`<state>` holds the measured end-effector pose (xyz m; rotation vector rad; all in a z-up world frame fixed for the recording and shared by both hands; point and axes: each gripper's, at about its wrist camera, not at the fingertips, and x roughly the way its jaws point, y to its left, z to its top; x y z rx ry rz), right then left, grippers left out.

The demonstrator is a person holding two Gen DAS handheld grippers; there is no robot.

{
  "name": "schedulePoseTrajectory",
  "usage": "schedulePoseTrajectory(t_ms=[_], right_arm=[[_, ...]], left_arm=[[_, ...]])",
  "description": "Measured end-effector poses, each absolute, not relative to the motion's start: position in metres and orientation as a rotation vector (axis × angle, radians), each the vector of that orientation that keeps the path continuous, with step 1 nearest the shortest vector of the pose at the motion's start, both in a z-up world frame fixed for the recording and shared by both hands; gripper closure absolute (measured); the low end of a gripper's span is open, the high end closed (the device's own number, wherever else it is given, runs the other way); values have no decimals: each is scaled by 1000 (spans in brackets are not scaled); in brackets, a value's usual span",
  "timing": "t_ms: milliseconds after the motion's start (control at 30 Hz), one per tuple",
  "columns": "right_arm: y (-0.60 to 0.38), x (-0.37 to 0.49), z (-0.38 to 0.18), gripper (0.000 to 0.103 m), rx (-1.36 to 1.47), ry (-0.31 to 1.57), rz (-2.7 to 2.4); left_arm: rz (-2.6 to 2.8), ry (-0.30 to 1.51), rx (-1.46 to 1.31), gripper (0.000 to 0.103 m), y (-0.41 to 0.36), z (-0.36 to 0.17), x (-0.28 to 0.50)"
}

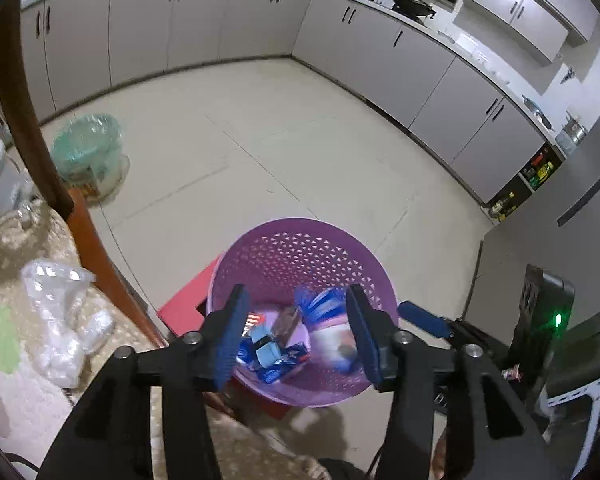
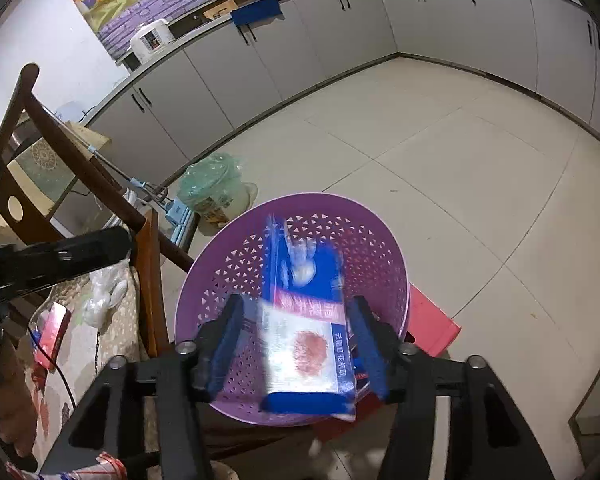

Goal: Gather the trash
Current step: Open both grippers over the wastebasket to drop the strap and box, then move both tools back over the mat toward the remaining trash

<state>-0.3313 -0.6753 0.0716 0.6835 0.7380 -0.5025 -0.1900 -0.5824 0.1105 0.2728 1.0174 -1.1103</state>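
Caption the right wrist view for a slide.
Blue box blurred between right gripper's jaws above purple basket.

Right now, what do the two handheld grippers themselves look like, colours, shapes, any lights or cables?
Both are matte black, angular frames. The left gripper and right gripper each carry two flat fingers faced with blue pads, joined to the arms by silver round bolt heads. In the left wrist view, the other gripper's body shows a small green light. No sleeve is visible.
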Motion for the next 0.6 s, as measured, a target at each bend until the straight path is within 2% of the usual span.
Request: schedulePoseTrajectory(t_ms=[100,267,600], right_arm=[[-673,-334,72,39,690,732,-512],[-664,-338,73,38,701,731,-514],[-614,-322,98,26,652,727,-466]], left_arm=[[-1097,1008,290,51,-569,113,-191],[-1050,995,297,42,-531,112,-192],[-908,976,275,36,-423,109,-189]])
